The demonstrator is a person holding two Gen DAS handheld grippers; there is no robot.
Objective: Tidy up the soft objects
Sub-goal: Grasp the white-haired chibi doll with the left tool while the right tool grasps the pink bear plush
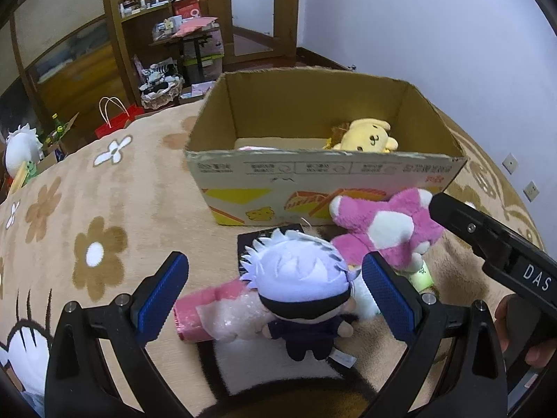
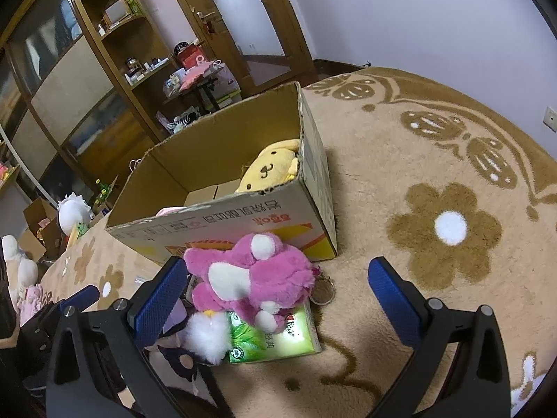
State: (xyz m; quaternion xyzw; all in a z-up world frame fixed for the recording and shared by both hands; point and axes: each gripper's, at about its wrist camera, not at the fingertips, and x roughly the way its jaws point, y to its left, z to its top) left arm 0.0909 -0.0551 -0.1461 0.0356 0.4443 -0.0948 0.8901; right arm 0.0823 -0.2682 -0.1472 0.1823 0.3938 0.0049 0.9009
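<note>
An open cardboard box stands on the flowered blanket with a yellow plush inside. In front of it lie a pink-and-white plush, a white-haired doll in dark clothes, a pink bubble-wrapped roll and a green tissue pack. My left gripper is open, its blue pads on either side of the doll's head. My right gripper is open around the pink plush, and its body shows in the left wrist view.
The beige blanket spreads wide to the right of the box. Wooden cabinets, a cluttered small table and a red bag stand beyond the bed's left edge. A white plush sits at far left.
</note>
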